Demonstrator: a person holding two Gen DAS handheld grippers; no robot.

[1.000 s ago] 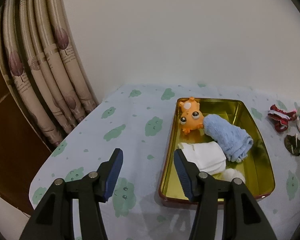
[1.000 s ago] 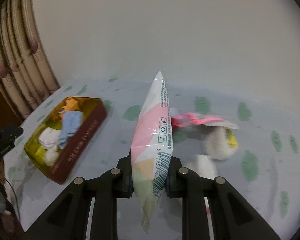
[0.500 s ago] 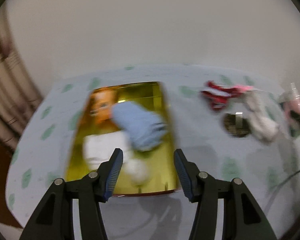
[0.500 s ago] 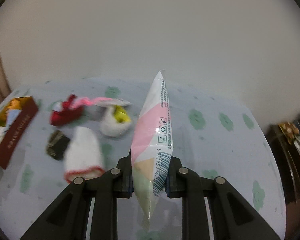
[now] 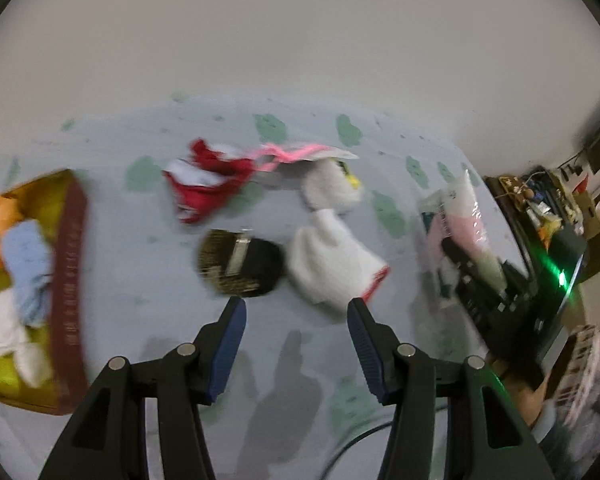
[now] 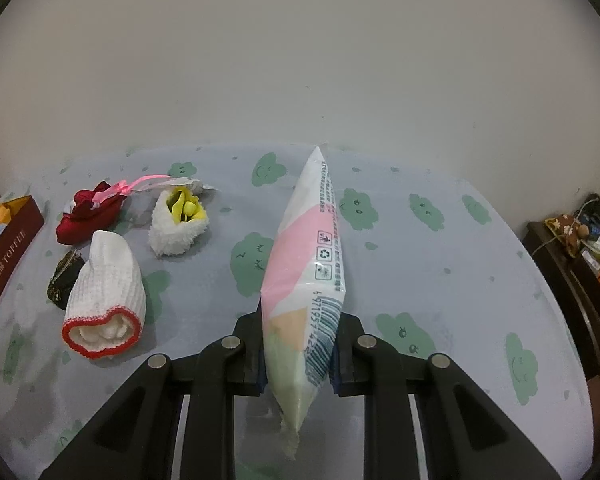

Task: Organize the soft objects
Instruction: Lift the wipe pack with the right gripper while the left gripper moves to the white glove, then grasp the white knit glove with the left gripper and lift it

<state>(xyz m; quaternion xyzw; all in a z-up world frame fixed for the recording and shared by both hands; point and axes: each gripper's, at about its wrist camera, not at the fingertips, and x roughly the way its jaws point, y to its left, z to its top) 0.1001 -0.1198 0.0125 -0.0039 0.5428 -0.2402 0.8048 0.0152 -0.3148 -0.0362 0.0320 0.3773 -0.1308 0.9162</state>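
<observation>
Tissue pack [image 6: 304, 276], light, soft and slippery in its film, stands upright at frame centre, pinched low by the right gripper [image 6: 300, 354]; left gripper [image 5: 296, 340], jaws apart and empty, hovers near the white sock [image 5: 332, 268].

One tin [image 6: 8, 240], one tissue pack [image 6: 306, 264].

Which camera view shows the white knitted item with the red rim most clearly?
The right wrist view: the white knitted item lies sharp there, its red-rimmed opening facing the camera. The left wrist view shows it blurred, only part of the rim visible.
</observation>
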